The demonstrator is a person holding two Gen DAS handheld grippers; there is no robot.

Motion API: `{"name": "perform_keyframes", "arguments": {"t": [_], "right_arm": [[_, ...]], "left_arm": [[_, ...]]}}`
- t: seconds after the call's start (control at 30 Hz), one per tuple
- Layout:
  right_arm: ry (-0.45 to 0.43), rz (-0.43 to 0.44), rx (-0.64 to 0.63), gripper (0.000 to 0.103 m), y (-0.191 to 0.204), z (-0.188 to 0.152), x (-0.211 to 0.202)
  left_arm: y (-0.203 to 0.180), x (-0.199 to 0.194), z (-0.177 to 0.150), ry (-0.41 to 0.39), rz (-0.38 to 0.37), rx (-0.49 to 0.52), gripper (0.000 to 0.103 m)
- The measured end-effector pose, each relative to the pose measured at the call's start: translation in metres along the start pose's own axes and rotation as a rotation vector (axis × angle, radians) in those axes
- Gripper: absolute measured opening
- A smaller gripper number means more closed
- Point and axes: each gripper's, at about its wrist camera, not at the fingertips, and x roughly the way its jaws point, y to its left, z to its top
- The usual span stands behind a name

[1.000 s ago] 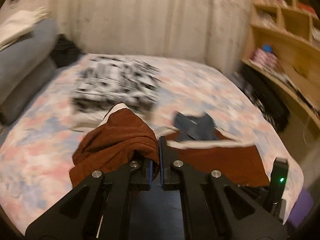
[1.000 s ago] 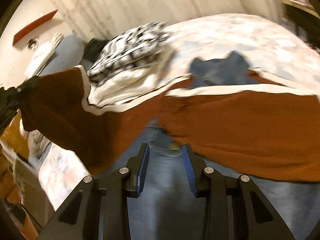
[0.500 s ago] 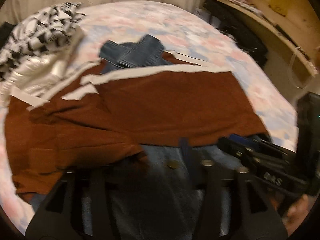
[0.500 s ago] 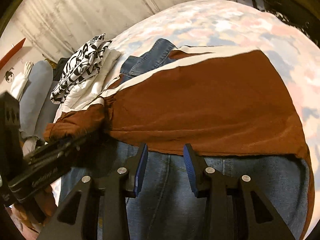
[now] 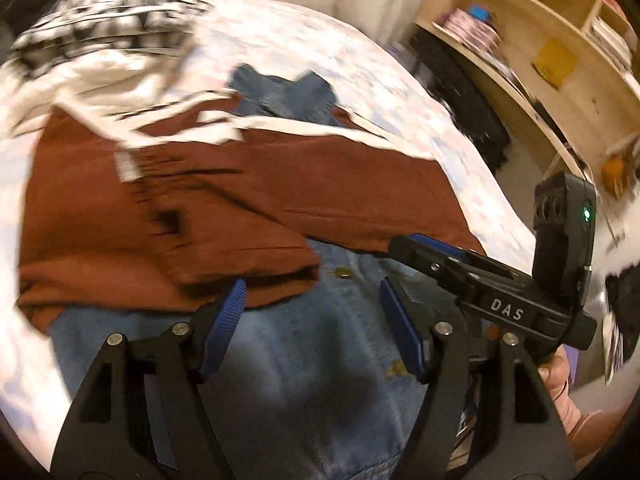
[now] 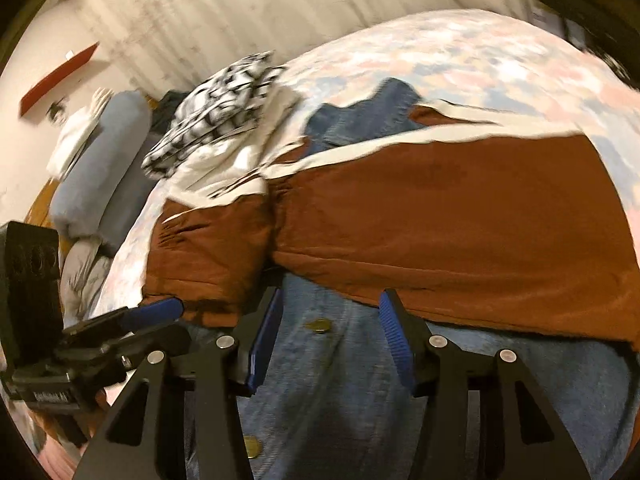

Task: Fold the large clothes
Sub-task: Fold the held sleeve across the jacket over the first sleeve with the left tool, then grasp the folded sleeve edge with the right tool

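Brown garment point(image 5: 240, 196) lies crosswise over denim point(image 5: 304, 380) (both hand-held grippers point(image 5: 310, 320) point(image 6: 328, 326) just opening, empty).

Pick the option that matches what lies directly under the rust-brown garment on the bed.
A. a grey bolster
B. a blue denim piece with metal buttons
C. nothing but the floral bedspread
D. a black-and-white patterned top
B: the denim piece, with its metal buttons, shows beyond both the near and far edges of the brown garment, which lies across it.
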Motion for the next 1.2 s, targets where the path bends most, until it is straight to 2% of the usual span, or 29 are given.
{"name": "perform_keyframes", "arguments": {"t": [0.17,0.27,0.37,0.5,0.77,0.8,0.83,0.9,0.97,1.07,1.2], "right_arm": [[0.027,0.034,-0.149,0.052,0.046,0.001,0.004],[0.066,0.047,-0.240,0.061,0.077,-0.003,0.015],[0.089,0.048,-0.354,0.065,0.108,-0.010,0.024],[0.117,-0.004,-0.512,0.066,0.146,-0.021,0.041],[0.144,-0.070,-0.658,0.066,0.182,-0.029,0.068],[0.151,-0.085,-0.678,0.057,0.186,-0.030,0.074],[0.152,-0.088,-0.688,0.028,0.187,-0.027,0.081],[0.178,-0.088,-0.710,0.021,0.192,-0.025,0.087],[0.134,-0.077,-0.718,0.016,0.195,-0.016,0.079],[-0.016,-0.047,-0.649,0.015,0.190,0.017,0.042],[-0.233,-0.028,-0.385,0.015,0.139,0.067,-0.029]], "left_arm": [[0.028,-0.034,-0.013,-0.059,0.123,-0.047,0.067],[0.045,-0.045,-0.018,-0.073,0.158,-0.089,0.067],[0.057,-0.051,-0.020,-0.081,0.161,-0.137,0.067],[0.066,-0.055,-0.023,-0.095,0.160,-0.171,0.067],[0.079,-0.064,-0.031,-0.114,0.156,-0.214,0.067],[0.080,-0.065,-0.032,-0.116,0.155,-0.219,0.067],[0.081,-0.067,-0.033,-0.119,0.154,-0.223,0.067],[0.083,-0.070,-0.035,-0.124,0.154,-0.229,0.067],[0.086,-0.075,-0.037,-0.133,0.154,-0.235,0.067],[0.087,-0.081,-0.040,-0.148,0.155,-0.245,0.067],[0.088,-0.087,-0.043,-0.160,0.148,-0.251,0.067]]}}
